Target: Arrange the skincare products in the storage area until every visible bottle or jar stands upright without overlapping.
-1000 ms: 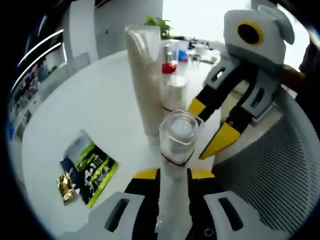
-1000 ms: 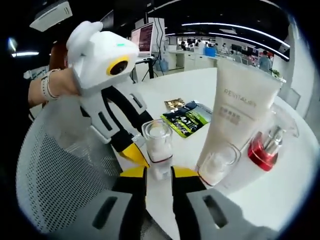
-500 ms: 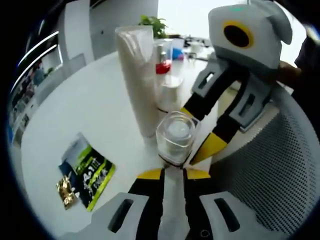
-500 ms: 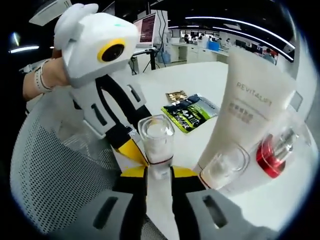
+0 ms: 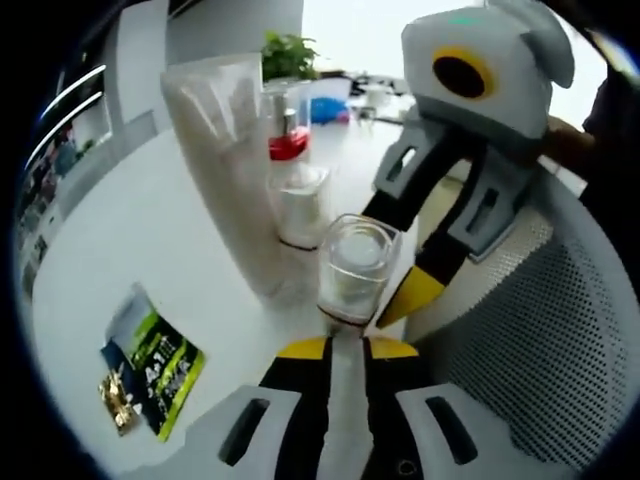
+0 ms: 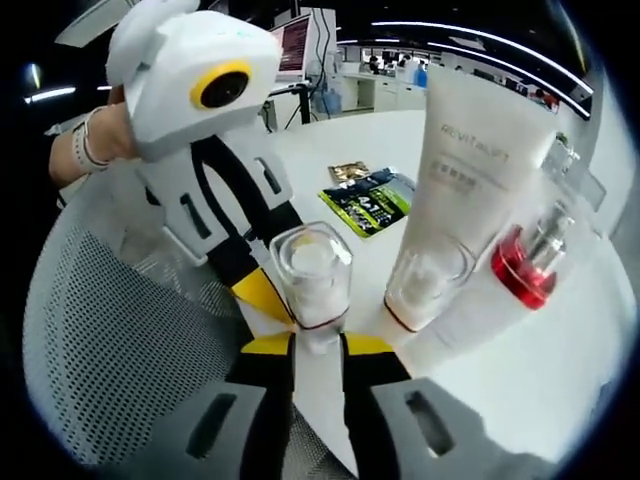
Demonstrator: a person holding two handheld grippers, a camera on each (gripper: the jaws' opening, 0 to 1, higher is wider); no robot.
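both grippers, l point(image 5: 345, 346) & r point(image 6: 318, 344), clamped on clear jar point(image 5: 356, 268).

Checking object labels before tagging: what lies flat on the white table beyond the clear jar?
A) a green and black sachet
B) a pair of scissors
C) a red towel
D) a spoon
A: a green and black sachet lies flat on the white table, beyond the clear jar and beside the tall white tube; it shows too in the left gripper view.
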